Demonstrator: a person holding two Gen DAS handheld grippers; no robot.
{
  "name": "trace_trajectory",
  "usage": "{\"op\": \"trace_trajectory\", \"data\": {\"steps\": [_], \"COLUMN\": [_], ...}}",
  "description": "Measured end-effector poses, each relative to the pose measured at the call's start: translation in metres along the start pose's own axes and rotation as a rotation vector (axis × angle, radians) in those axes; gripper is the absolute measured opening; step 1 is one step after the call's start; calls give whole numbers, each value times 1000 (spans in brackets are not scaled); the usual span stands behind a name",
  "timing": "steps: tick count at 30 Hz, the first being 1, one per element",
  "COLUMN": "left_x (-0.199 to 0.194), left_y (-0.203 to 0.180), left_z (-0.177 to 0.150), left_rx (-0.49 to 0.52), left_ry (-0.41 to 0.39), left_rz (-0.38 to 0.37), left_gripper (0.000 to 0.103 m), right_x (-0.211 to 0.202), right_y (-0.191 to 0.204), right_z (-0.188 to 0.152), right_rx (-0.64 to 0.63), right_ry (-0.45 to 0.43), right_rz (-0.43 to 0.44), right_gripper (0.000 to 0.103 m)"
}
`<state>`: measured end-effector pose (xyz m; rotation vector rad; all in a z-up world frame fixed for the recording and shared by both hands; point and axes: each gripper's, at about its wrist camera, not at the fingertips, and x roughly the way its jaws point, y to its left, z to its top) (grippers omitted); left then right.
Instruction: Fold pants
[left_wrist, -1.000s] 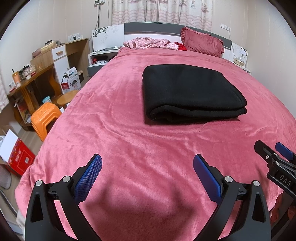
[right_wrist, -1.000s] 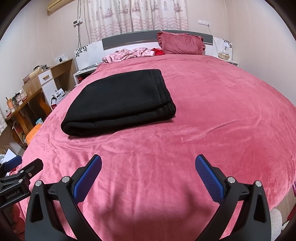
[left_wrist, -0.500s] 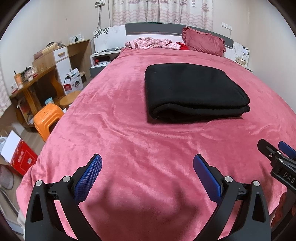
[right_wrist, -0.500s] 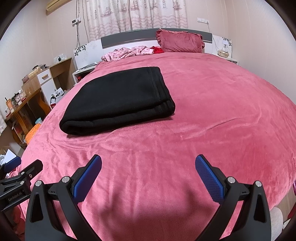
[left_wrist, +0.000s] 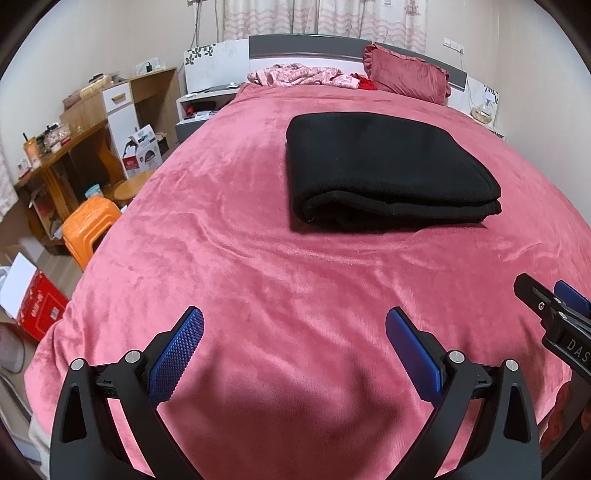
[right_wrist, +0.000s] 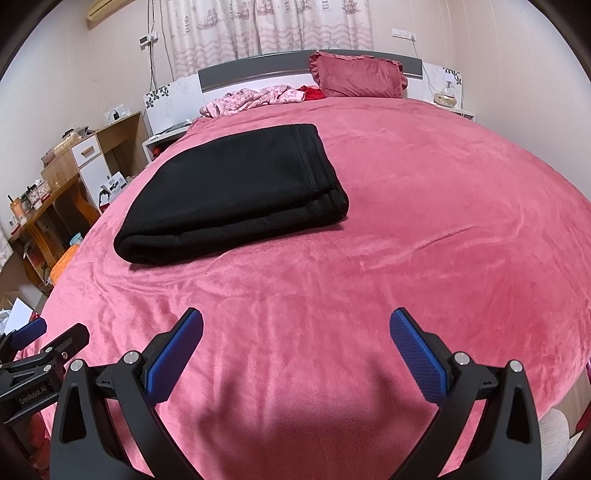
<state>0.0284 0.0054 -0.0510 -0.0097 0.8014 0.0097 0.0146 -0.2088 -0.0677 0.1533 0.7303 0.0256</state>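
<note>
The black pants (left_wrist: 384, 170) lie folded in a flat rectangle on the pink bedspread (left_wrist: 229, 266), past the middle of the bed. They also show in the right wrist view (right_wrist: 236, 192). My left gripper (left_wrist: 294, 325) is open and empty, held above the near part of the bed, well short of the pants. My right gripper (right_wrist: 296, 326) is open and empty too, level with the left one. The right gripper's tip shows at the right edge of the left wrist view (left_wrist: 554, 314). The left gripper's tip shows at the left edge of the right wrist view (right_wrist: 44, 347).
A red pillow (left_wrist: 406, 74) and a heap of pink clothes (left_wrist: 295, 75) lie at the headboard. Left of the bed stand a wooden desk (left_wrist: 62, 155), an orange stool (left_wrist: 90, 221) and a red box (left_wrist: 35, 308). A nightstand with a lamp (right_wrist: 447, 96) is at the far right.
Both grippers have drawn back and risen slightly from the pants, so the folded pants look a little farther away. Both stay open.
</note>
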Motion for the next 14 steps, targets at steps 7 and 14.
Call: {"op": "trace_trajectory", "data": {"steps": [7, 14], "left_x": [8, 21], "left_y": [0, -3], "left_z": [0, -2], "left_rx": [-3, -3], "left_ry": [26, 65], "left_rz": [-15, -19], "left_gripper": [98, 98], "right_x": [5, 13], "right_y": [0, -1], "right_z": [-2, -5], "right_rx": [3, -1], "right_ry": [14, 37], "right_rz": [-1, -10], "right_gripper": [101, 101]}}
